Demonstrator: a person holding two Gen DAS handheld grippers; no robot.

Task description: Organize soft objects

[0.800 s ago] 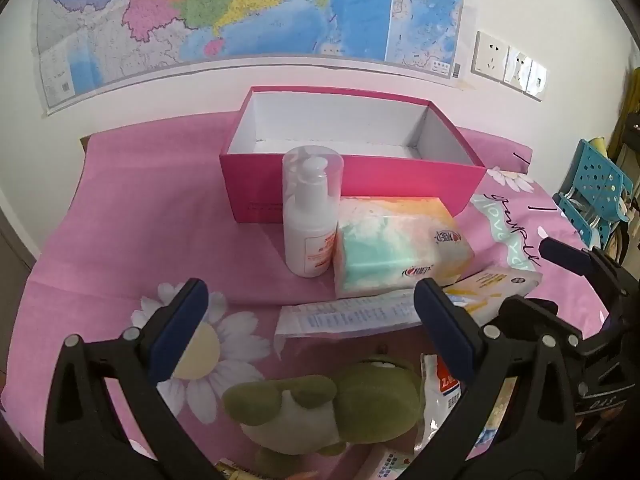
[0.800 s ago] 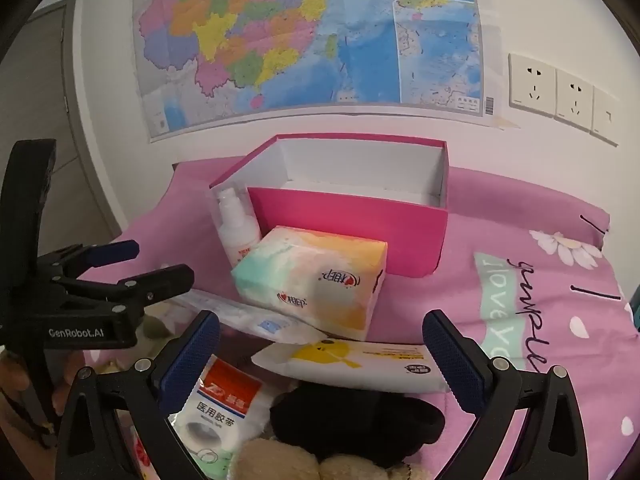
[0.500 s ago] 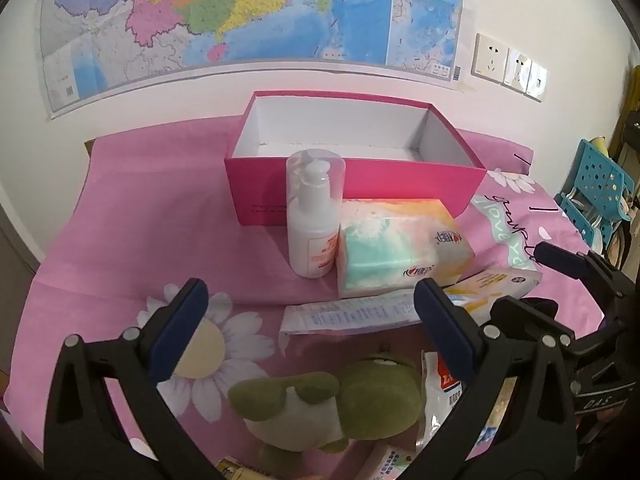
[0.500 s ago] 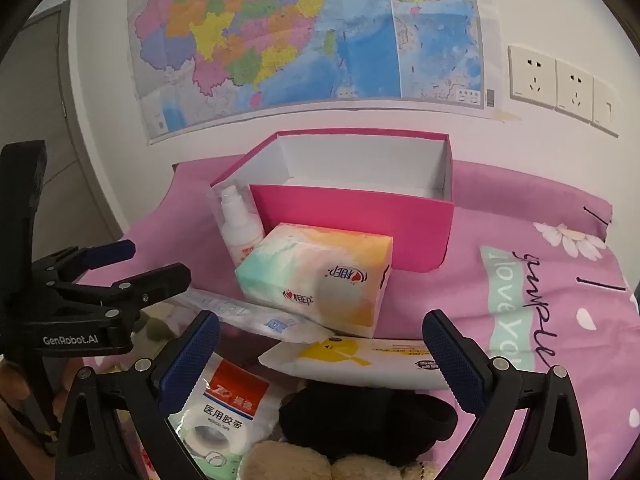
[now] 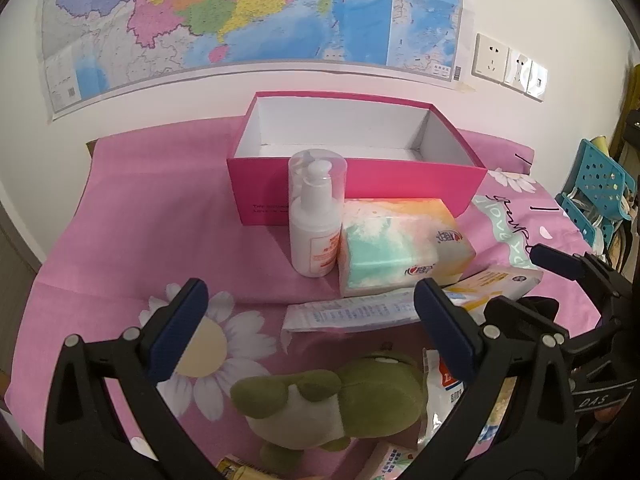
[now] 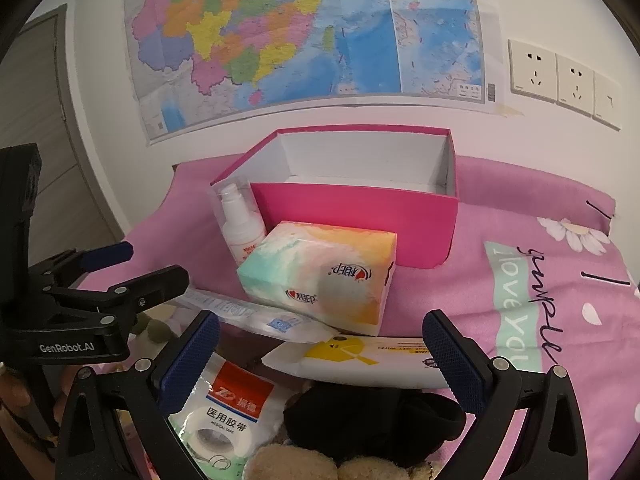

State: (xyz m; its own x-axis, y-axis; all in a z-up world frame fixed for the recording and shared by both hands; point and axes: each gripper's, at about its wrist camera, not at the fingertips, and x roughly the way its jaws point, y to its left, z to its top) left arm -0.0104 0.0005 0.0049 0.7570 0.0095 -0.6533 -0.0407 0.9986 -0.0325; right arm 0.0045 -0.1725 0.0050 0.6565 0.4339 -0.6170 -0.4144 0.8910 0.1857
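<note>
Both hand-held grippers, left [image 5: 310, 326] and right [image 6: 320, 354], gape fully wide, holding nothing. At lower centre of the left view lies a green plush toy [image 5: 344, 404]; the tissue pack [image 5: 400, 248] sits mid-frame, touching the pink box [image 5: 360, 192] behind it.

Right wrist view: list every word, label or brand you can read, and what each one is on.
"GenRobot.AI": on the left gripper body.
"医用胶带 MEDICAL TAPE": on the tape packet; its red brand panel is unclear.
"love you": on the pink cloth.
Tissue pack: heart logo, characters too distorted to read.
Wet wipes pack, flat white sachet, spray bottle, wall map: print too small.
</note>
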